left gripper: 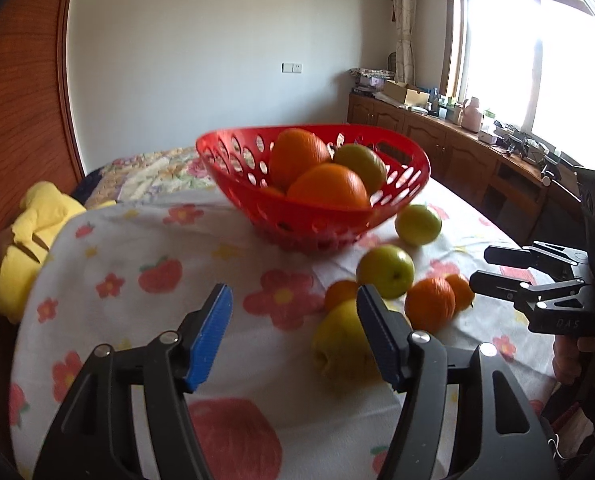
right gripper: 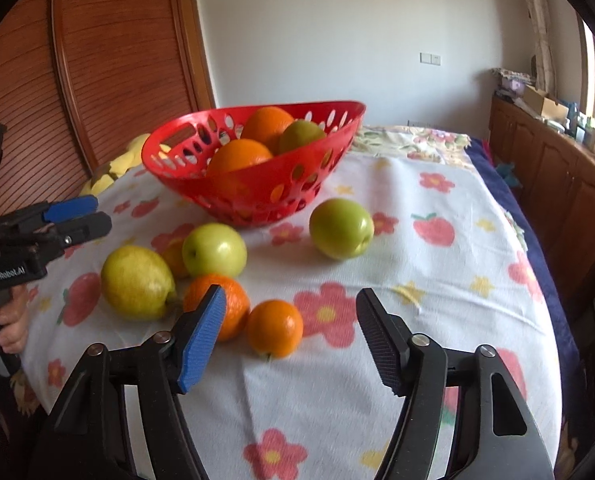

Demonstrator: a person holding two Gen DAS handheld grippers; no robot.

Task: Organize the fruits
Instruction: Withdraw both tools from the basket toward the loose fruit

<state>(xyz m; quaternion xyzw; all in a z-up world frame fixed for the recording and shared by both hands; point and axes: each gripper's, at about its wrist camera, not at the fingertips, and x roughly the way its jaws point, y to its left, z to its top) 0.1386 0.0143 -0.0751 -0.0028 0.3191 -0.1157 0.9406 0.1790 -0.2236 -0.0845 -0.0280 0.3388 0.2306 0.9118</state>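
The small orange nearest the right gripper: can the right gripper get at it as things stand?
Probably yes. The small orange lies just ahead of the open right gripper, with nothing between; another orange touches its side.

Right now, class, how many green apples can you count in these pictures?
3. One green apple sits in the red basket; one lies alone right of the basket; one lies among the loose fruit. More may be hidden inside the basket.
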